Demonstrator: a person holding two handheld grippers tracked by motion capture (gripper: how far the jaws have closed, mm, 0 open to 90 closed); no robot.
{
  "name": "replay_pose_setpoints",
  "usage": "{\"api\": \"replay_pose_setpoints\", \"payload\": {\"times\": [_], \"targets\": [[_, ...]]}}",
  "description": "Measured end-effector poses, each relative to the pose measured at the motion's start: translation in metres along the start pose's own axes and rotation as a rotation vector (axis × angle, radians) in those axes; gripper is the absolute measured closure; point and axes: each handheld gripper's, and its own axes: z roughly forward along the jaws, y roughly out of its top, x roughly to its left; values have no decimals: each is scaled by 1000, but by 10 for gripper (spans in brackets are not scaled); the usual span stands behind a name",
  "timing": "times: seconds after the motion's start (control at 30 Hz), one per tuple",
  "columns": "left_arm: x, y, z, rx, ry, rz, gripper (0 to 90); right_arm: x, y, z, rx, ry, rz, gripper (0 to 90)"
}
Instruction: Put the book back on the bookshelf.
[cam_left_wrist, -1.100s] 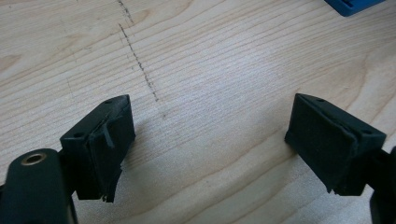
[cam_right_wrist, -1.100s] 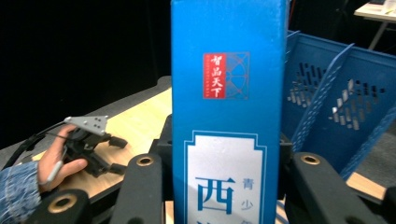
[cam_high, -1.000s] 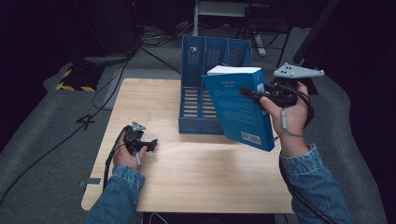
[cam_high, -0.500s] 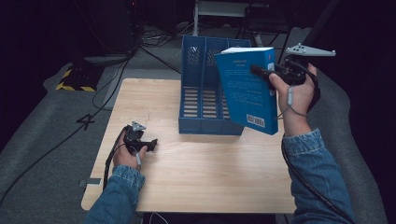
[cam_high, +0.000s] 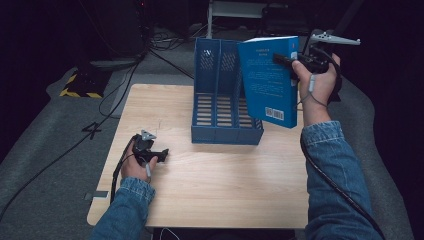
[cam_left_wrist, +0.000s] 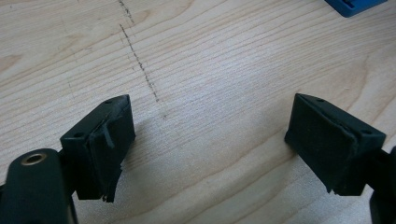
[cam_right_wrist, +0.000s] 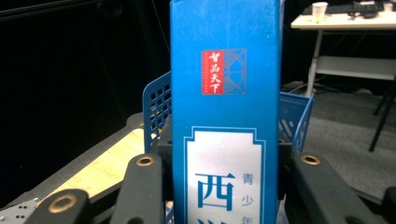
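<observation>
- While my right gripper (cam_high: 286, 59) clamps the book (cam_high: 269, 80) by its spine, the book hangs upright in the air, above the right end of the file rack (cam_high: 226, 97) and not yet in any slot.
- The pickup looks done; I judge lowering the book into a compartment is what remains.
- My left gripper (cam_left_wrist: 210, 140) rests idle on the table (cam_high: 225, 185), jaws spread apart with nothing between them, well away from the rack.
</observation>
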Motion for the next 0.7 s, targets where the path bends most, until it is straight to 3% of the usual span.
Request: {"api": "replay_pose_setpoints", "payload": {"times": [0.07, 0.3, 0.7], "targets": [[0, 0, 0, 1, 1, 1, 154, -5, -2, 5, -4, 4, -10, 615], [0, 0, 0, 0, 2, 0, 155, -24, -4, 15, -23, 30, 41, 615], [0, 0, 0, 0, 3, 0, 155, -44, -10, 24, -18, -24, 60, 615]]}}
